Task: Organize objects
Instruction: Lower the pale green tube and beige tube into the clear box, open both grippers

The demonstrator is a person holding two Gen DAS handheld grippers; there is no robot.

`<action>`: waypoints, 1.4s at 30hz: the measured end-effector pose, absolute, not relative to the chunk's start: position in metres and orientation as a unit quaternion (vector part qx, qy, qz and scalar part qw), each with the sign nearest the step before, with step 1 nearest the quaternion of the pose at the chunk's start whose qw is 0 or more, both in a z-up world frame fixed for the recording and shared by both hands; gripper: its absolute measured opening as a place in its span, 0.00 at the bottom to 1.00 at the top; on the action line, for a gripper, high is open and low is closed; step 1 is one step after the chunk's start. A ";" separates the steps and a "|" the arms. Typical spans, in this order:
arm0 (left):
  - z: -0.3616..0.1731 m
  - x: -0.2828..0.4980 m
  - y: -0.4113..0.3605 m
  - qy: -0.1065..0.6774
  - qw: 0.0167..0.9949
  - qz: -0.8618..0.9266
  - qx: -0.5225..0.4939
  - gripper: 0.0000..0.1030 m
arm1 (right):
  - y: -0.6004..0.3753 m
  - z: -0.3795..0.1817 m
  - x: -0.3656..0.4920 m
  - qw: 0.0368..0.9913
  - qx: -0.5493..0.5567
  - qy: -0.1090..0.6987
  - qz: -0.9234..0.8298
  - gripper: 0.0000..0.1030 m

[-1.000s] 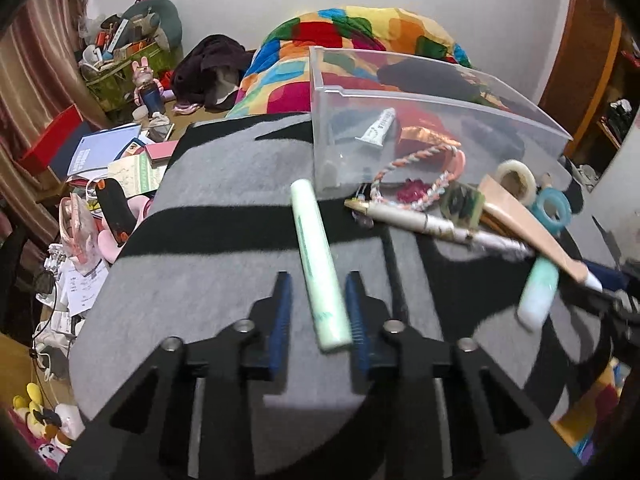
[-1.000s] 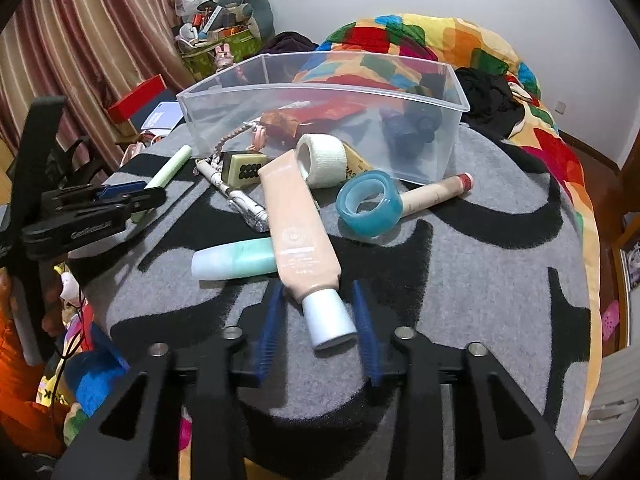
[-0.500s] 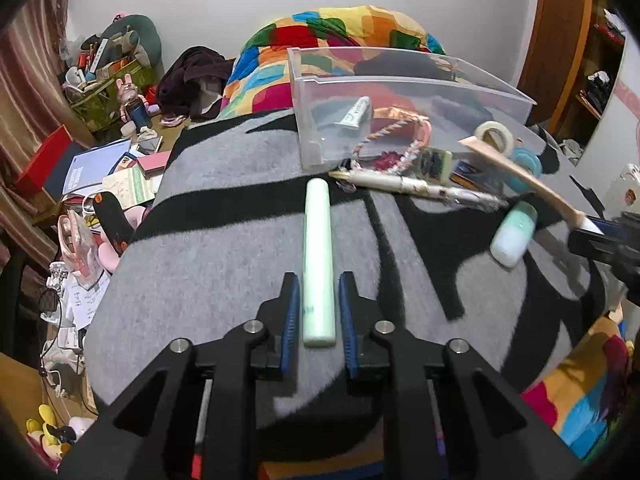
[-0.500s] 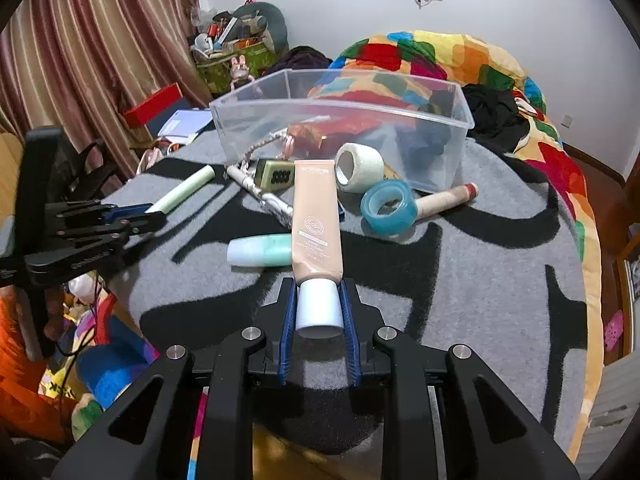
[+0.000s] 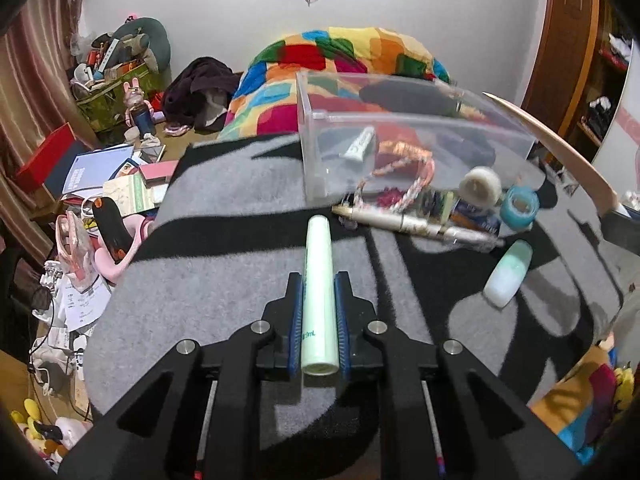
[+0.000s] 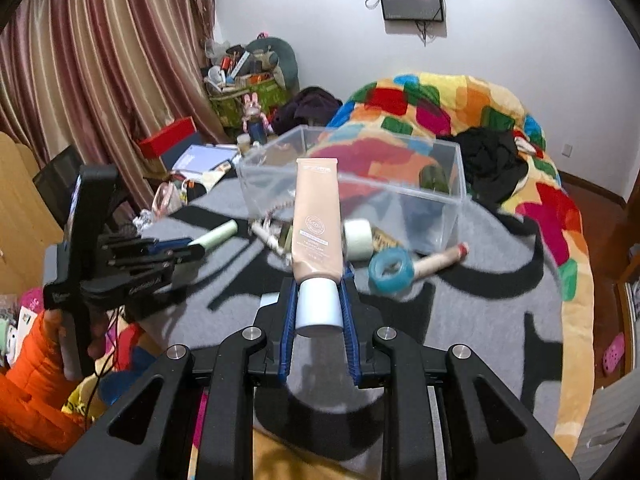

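Note:
My left gripper (image 5: 318, 280) is closing tight on a pale green tube (image 5: 319, 256), and its blue pads press both sides of it. The tube points away over the grey and black mat (image 5: 220, 280). My right gripper (image 6: 319, 280) is shut on the white cap (image 6: 319, 306) of a beige cream tube (image 6: 316, 216). That tube hangs clear of the mat and tilts up toward the clear plastic bin (image 6: 440, 208). In the left wrist view the beige tube (image 5: 560, 148) arcs in from the right. In the right wrist view the left gripper (image 6: 192, 250) holds the green tube (image 6: 218, 234).
In front of the bin (image 5: 400, 128) lie a mint bottle (image 5: 508, 274), a blue tape roll (image 5: 520, 204), a white tape roll (image 5: 480, 186), a cream pen-like stick (image 5: 416, 224) and a braided cord (image 5: 400, 184). A pink stick (image 6: 440, 260) lies by the blue roll. The floor at left is cluttered.
The left jaws closed onto the green tube and slid further along it. The right jaws closed on the beige tube's cap and lifted the tube off the mat.

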State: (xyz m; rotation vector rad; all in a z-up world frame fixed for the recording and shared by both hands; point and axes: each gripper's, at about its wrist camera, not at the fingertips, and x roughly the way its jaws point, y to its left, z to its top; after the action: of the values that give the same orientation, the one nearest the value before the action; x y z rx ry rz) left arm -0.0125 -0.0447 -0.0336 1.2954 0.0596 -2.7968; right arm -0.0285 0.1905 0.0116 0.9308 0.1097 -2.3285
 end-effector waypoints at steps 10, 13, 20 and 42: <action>0.016 -0.016 -0.045 0.038 0.004 -0.932 0.360 0.14 | 0.194 0.030 -0.063 0.294 0.331 0.018 -0.897 0.19; 0.027 -0.023 -0.042 0.034 0.002 -0.938 0.345 0.14 | 0.195 0.029 -0.084 0.285 0.343 0.004 -0.895 0.19; 0.032 -0.058 -0.037 0.026 -0.010 -0.937 0.348 0.14 | 0.188 0.022 -0.130 0.283 0.382 -0.013 -0.880 0.19; 0.001 -0.157 -0.018 0.024 -0.058 -0.895 0.441 0.14 | 0.145 -0.018 -0.205 0.298 0.463 0.063 -0.832 0.20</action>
State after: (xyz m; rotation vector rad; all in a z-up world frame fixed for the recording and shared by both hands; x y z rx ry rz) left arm -0.1570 -0.0179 0.0007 1.4394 0.0777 -2.9219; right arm -0.2052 0.1451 -0.0176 1.2312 0.1679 -2.2111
